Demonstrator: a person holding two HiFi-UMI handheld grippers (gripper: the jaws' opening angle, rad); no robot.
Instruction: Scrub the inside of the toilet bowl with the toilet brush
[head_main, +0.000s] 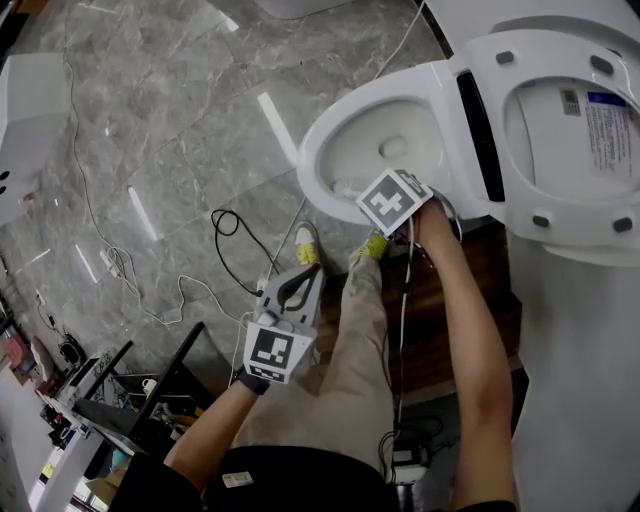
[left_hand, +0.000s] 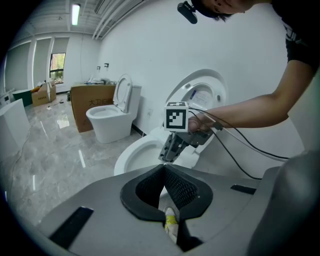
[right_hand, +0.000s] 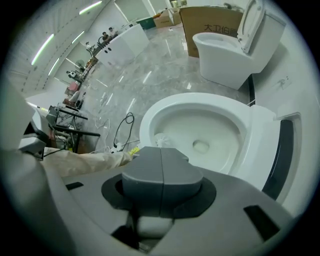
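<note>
Right gripper (right_hand: 161, 159) clenched on brush (right_hand: 162, 139), head inside bowl (right_hand: 148, 116); left gripper (left_hand: 164, 171) closed, empty; cables (head_main: 228, 222) beside bowl

Legend: I am reading Chinese characters, seemingly beginning 大卫, on the cardboard box (right_hand: 215, 22). The sticker (head_main: 607, 130) inside the toilet lid (head_main: 520, 60) is showing print too small to read.

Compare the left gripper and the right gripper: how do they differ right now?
The right gripper reaches over the toilet bowl rim; the left gripper hangs back above the person's leg. The right gripper is shut on the toilet brush, whose head lies inside the bowl; the left gripper holds nothing. Both have their jaws together.
</note>
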